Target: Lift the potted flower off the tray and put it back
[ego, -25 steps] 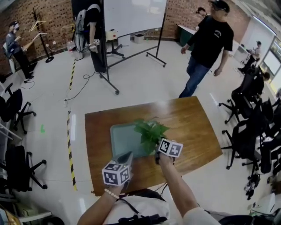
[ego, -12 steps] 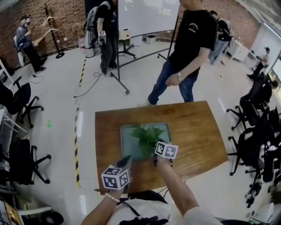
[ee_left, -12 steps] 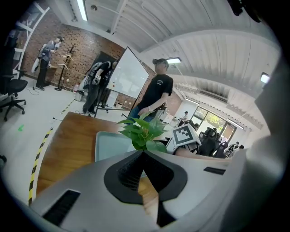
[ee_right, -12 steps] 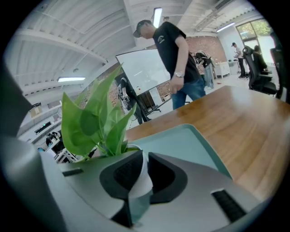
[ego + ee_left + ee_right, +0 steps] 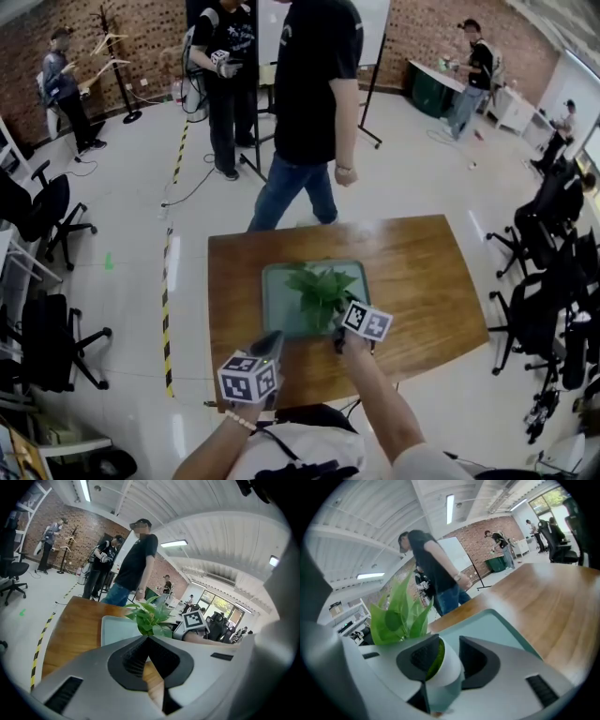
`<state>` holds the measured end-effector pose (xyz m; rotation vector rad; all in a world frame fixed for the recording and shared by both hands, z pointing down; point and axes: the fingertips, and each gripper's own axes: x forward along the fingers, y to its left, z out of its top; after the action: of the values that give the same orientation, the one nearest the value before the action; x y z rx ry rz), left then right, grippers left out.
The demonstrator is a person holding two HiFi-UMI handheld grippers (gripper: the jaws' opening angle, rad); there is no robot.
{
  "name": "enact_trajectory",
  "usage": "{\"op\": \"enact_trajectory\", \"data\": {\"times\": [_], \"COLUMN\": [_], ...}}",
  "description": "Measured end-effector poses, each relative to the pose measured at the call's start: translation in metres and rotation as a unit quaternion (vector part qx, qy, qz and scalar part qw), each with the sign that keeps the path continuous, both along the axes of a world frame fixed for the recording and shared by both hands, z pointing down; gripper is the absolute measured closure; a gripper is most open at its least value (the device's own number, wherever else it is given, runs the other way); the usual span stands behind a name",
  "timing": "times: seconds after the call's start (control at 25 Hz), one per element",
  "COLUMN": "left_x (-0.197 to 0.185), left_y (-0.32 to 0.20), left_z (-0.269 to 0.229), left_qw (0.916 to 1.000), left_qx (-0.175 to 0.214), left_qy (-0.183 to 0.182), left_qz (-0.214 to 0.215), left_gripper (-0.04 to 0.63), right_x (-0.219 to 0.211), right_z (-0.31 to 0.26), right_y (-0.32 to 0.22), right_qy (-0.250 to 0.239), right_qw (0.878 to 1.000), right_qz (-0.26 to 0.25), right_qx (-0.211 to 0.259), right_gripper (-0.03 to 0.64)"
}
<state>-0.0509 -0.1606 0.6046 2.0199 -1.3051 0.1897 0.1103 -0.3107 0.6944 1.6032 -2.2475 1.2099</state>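
On the wooden table (image 5: 422, 272), a smooth pale-green tray (image 5: 279, 309) with rounded corners carries the potted flower (image 5: 321, 291) at its near right part. I read a round white pot between the ribbed dark pads of the right gripper (image 5: 450, 641). Its jaws have just been opening and stand wide, not clamping. The left gripper (image 5: 147, 638) is closed and empty above the near edge. Bare wood lies right of the tray. A person (image 5: 309, 103) stands just beyond the far edge.

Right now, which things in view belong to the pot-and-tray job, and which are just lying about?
Job: potted flower standing on the tray; right gripper, jaws just been opening, flower's pot between them.

Just about: left gripper, shut and empty; wooden table; person beyond the table; office chairs.
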Motion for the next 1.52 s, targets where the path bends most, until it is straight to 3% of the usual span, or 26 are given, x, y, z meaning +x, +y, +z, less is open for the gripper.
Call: {"op": "enact_trajectory", "data": {"times": [0.24,0.4,0.48,0.76,0.88,1.16,1.52], "left_x": [-0.007,-0.009,-0.011,-0.013,-0.008,0.003,-0.006], "left_y": [0.009,0.016,0.022,0.050,0.067,0.090,0.101], "left_z": [-0.011,-0.024,-0.030,-0.042,-0.047,-0.056,-0.064], "left_qw": [0.9999,0.9996,0.9994,0.9984,0.9973,0.9954,0.9948], "left_qx": [0.008,0.021,0.027,0.047,0.057,0.068,0.075], "left_qy": [0.002,0.006,0.012,0.009,0.003,0.003,0.003], "left_qz": [0.006,0.016,0.016,0.029,0.046,0.067,0.069], "left_gripper": [0.600,0.600,0.600,0.600,0.600,0.600,0.600], "right_x": [0.036,0.040,0.034,-0.009,-0.027,-0.039,-0.048], "right_z": [-0.048,-0.098,-0.119,-0.140,-0.137,-0.123,-0.131], "right_y": [0.031,0.067,0.088,0.165,0.199,0.244,0.256], "right_qy": [-0.047,-0.067,-0.058,0.047,0.070,0.108,0.117], "right_qw": [0.997,0.993,0.993,0.993,0.991,0.989,0.987], "right_qz": [0.042,0.029,0.020,-0.043,-0.058,-0.052,-0.049], "right_qx": [0.043,0.089,0.101,0.101,0.101,0.092,0.099], "right_gripper": [0.459,0.586,0.620,0.620,0.620,0.621,0.621]}}
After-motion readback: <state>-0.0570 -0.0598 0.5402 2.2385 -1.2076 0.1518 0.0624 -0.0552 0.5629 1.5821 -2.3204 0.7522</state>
